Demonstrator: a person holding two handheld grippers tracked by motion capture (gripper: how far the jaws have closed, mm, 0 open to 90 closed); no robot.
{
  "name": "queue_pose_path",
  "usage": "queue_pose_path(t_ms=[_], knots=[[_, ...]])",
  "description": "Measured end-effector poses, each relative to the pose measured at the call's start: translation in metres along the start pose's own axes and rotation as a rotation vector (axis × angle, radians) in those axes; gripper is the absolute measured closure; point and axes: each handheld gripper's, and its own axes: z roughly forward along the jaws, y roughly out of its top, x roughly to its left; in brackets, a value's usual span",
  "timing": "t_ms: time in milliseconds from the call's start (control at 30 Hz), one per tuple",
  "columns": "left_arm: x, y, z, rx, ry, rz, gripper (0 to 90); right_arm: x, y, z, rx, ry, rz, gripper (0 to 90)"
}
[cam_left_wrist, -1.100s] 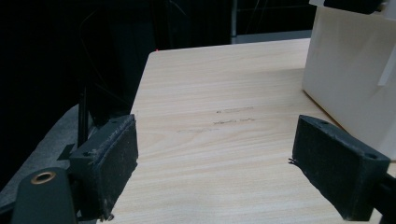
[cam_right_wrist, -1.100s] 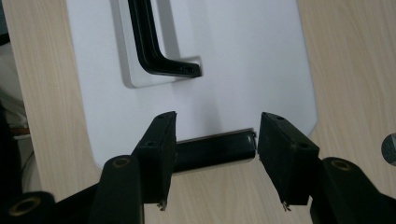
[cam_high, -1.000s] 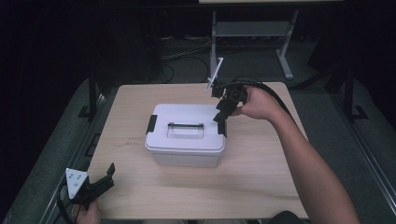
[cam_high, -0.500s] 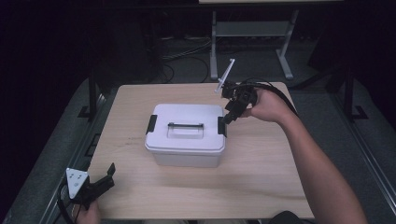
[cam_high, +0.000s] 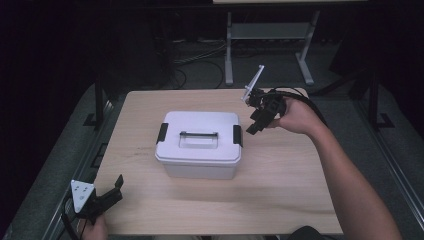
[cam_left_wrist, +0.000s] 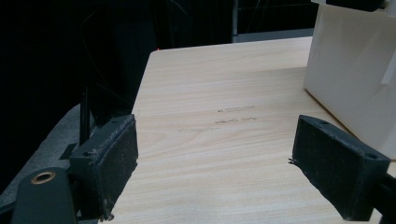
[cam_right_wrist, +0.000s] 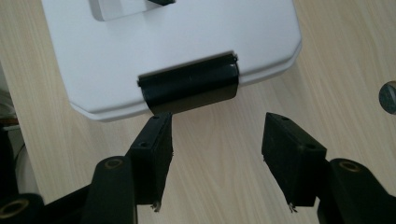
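A: Starting at the lower left of the high view, what's there?

B: The left gripper (cam_high: 114, 189) sits at the near left corner of the wooden table (cam_high: 280, 200), held by a hand at the bottom edge. Its jaws are spread wide with nothing between them; in the left gripper view they frame bare tabletop, and the box's pale wall fills the upper right of that frame.

A: And in the middle?

B: A white lidded storage box (cam_high: 199, 145) stands at the centre of the table, lid on, with a recessed handle (cam_high: 198, 135) on top and a black latch on each short end: the left latch (cam_high: 162, 133) and the right latch (cam_high: 237, 135).

A: Further right?

B: The right gripper (cam_high: 253, 127) hangs just beside the right latch, held by a hand coming in from the lower right. In the right gripper view its jaws are parted and empty over the wood, tips just short of the latch, which lies in the upper centre of that frame.
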Motion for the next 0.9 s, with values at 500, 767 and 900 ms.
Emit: queue_pose_path(t_ms=[500, 767, 900], knots=[[0.000, 0.000, 0.001, 0.000, 0.001, 0.001, 13.5, -0.005, -0.025, 0.001, 0.003, 0.003, 0.036, 42.3], [0.000, 0.000, 0.001, -0.001, 0.003, 0.002, 13.5, -0.007, -0.039, 0.002, 0.005, 0.001, 0.054, 42.2], [0.000, 0.000, 0.001, 0.000, 0.003, 0.003, 13.5, -0.007, -0.044, 0.003, 0.005, -0.002, 0.061, 42.0]])
